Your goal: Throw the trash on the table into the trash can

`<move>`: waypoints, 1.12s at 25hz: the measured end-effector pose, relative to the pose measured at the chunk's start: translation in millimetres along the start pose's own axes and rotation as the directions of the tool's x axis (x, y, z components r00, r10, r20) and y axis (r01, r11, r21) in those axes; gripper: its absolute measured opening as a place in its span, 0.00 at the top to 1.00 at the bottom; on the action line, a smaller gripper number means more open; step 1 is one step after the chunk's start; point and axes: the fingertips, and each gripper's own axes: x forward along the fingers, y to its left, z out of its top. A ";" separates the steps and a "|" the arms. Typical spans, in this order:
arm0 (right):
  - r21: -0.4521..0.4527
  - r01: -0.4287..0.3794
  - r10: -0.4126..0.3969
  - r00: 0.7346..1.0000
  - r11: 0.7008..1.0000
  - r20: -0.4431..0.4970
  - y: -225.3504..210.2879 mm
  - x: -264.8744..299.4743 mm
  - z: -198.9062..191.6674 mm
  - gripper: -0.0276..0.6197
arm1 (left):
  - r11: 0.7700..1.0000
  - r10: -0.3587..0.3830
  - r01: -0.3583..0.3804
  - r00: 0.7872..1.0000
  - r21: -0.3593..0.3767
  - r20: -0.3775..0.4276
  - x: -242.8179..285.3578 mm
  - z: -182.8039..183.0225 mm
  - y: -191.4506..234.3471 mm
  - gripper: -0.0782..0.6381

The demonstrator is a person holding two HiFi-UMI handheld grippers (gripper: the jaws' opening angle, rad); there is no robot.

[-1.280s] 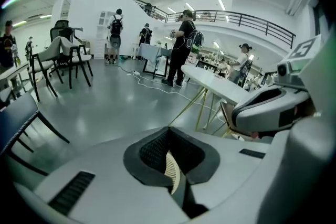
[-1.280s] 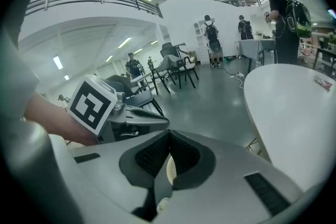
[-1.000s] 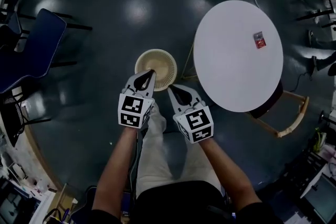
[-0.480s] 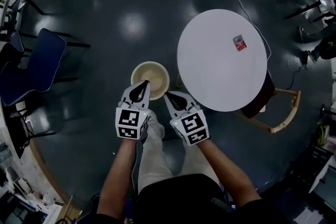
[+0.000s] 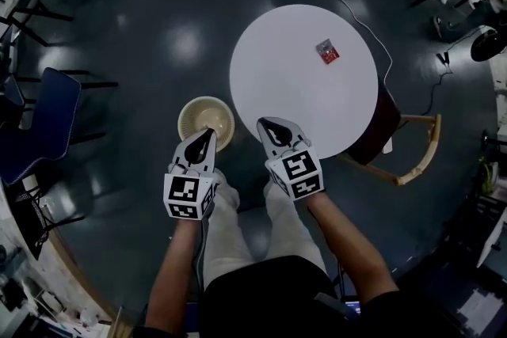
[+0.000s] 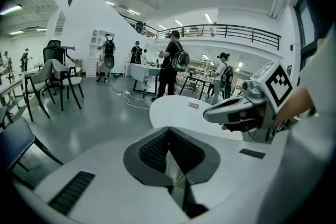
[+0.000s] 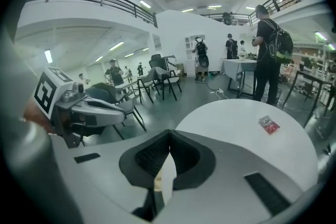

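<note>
The red wrapper (image 5: 326,51) lay near the counter's (image 5: 293,99) far edge, untouched, so the job looked barely begun: you had yet to pick it up and drop it in the trash can (image 5: 206,121) on the floor by the near-left edge. Your left hand-held gripper (image 5: 206,134) and right hand-held gripper (image 5: 270,123) were clenched on nothing. The wrapper's print was too small to read.

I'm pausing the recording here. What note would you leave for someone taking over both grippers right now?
Left gripper: shut, empty, near the round cream slatted trash can on the floor.
Right gripper: shut, empty, by the near edge of the round white table.
Small red wrapper: lying on the table's far side, untouched.
Done: no trash picked up yet.
Left: grasp the wrapper, carry it to the can, drop it in.
</note>
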 end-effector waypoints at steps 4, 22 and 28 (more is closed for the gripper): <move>0.015 0.078 -0.078 0.997 0.997 0.006 -58.5 -18.1 -3.7 0.93 | 0.999 -0.041 0.041 0.999 0.003 -0.006 23.5 6.5 -34.0 0.87; 0.087 0.208 -0.208 0.978 0.974 -0.005 -258.4 -44.2 -15.9 0.93 | 0.981 -0.178 0.177 0.984 0.081 0.003 181.7 68.2 -161.0 0.87; 0.082 0.221 -0.220 0.975 0.972 -0.021 -305.2 -30.6 -15.7 0.93 | 0.974 -0.202 0.200 0.979 0.103 0.001 237.9 90.1 -184.7 0.87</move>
